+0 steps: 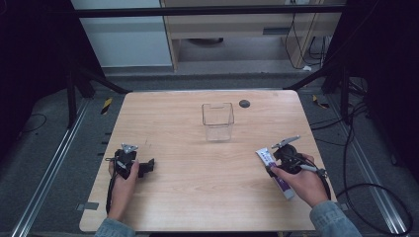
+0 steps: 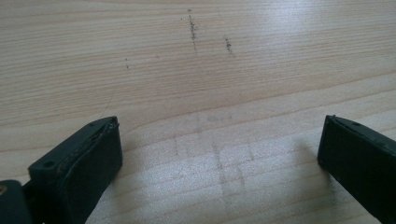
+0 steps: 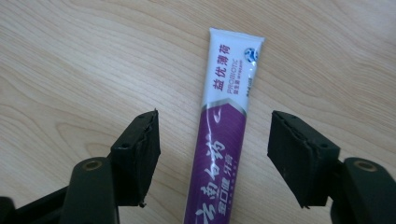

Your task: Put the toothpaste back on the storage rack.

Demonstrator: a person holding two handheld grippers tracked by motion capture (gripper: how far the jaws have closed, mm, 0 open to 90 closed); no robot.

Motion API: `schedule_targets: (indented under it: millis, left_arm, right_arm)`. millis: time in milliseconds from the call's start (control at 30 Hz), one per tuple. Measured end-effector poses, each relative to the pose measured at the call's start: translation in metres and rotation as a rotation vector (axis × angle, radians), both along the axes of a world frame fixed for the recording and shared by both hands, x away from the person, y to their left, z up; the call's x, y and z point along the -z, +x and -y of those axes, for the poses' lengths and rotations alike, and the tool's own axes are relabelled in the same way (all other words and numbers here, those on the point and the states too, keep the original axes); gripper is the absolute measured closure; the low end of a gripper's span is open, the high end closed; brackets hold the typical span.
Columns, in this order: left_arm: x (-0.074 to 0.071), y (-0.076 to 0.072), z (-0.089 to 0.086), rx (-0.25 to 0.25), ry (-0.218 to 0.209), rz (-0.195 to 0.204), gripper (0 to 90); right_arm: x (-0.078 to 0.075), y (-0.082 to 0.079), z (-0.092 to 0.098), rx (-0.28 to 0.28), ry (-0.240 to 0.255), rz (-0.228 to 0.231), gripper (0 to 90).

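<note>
Straddling toothpaste tube, R side

R gripper (image 3: 212,156) is spread wide w/ the toothpaste tube (image 3: 224,126) between its jaws, untouched. Tube lies flat on table (image 1: 197,163) at the right-front; long axis runs roughly fwd along the jaws, flat crimped end away. L gripper (image 2: 219,158) also spread, nothing between, well apart from tube. Clear bin (image 1: 217,121) at table centre-back looks empty. Likely next: R closes across tube width.

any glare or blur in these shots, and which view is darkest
High view: darkest, black at both sides, the light wooden table evenly lit. Left gripper view: bright glare on the wood at top right, near black jaws soft. Right gripper view: sharp print on the purple and white toothpaste tube, faint sheen.
</note>
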State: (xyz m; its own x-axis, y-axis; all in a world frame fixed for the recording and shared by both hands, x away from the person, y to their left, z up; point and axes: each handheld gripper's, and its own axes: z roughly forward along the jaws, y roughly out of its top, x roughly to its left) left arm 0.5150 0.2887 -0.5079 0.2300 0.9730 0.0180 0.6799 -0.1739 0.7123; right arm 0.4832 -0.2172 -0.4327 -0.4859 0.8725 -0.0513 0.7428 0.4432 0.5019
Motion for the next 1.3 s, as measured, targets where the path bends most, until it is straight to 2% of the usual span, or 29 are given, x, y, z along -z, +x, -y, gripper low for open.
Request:
schedule_targets:
  millis: [133, 300, 567, 633, 867, 1067, 1300]
  left_arm:
    - [0.000, 0.000, 0.000, -0.001, -0.001, 0.001, 0.0]
    - [0.000, 0.000, 0.000, 0.001, 0.001, -0.001, 0.0]
    - [0.000, 0.000, 0.000, 0.006, 0.001, -0.001, 0.0]
    - [0.000, 0.001, 0.000, 0.009, 0.002, -0.001, 0.0]
    - [0.000, 0.001, 0.000, 0.010, 0.002, -0.001, 0.0]
    - [0.000, 0.001, 0.000, 0.012, 0.002, -0.002, 0.0]
    - [0.000, 0.001, 0.000, 0.013, 0.002, -0.002, 0.0]
  right_arm:
    - [-0.004, 0.020, 0.002, 0.008, -0.010, -0.064, 36.3]
    - [-0.003, 0.032, 0.002, 0.019, -0.008, -0.101, 36.1]
    - [0.013, 0.050, -0.001, 0.034, -0.022, -0.167, 33.0]
    - [0.017, 0.054, -0.002, 0.031, -0.001, -0.183, 32.1]
    - [0.032, 0.067, -0.008, 0.043, -0.024, -0.221, 35.2]
    - [0.035, 0.070, -0.009, 0.044, -0.018, -0.241, 40.6]
    - [0.037, 0.072, -0.009, 0.054, -0.024, -0.238, 45.7]
